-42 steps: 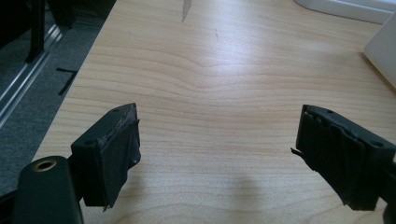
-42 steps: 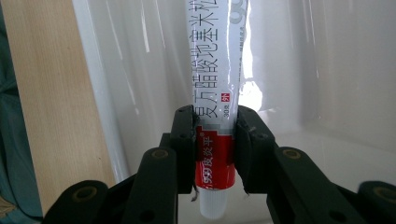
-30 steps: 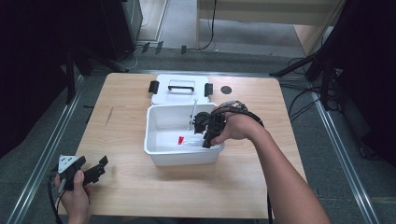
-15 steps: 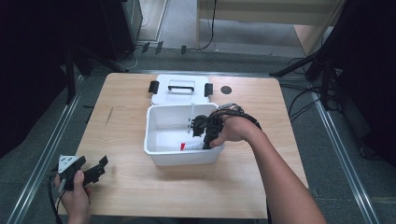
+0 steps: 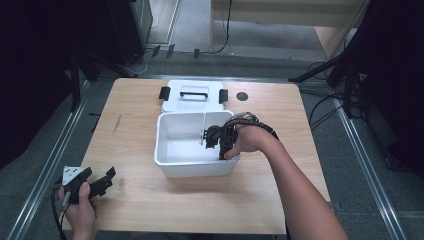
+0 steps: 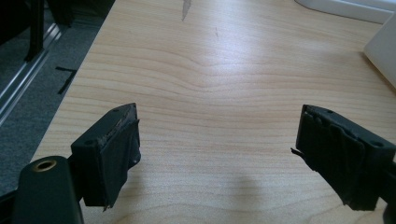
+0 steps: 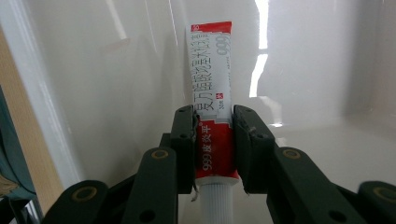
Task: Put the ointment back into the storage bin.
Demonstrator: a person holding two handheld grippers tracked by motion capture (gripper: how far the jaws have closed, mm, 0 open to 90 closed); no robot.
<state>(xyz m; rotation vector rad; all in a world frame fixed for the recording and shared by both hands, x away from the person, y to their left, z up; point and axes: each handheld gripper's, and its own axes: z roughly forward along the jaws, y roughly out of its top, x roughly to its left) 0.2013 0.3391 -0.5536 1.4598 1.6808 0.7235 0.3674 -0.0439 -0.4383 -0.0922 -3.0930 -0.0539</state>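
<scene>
Tube of ointment, red-and-white (image 7: pixel 212 93), clenched near its cap by right tongs (image 7: pixel 214 144), long axis along jaws, inside white plastic bin (image 5: pixel 167 150); left tongs (image 6: pixel 219 149) released.

One white bin (image 5: pixel 192 165), one lid (image 5: pixel 192 95), one tube (image 7: pixel 212 93), two grippers

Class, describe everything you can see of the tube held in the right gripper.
The ointment tube is soft-looking, white above and red below, with red printed characters, "999", and a ribbed white cap nearest the camera. The right gripper clamps its red band between black fingers. Its flat crimped end points away, inside the white plastic bin.
</scene>
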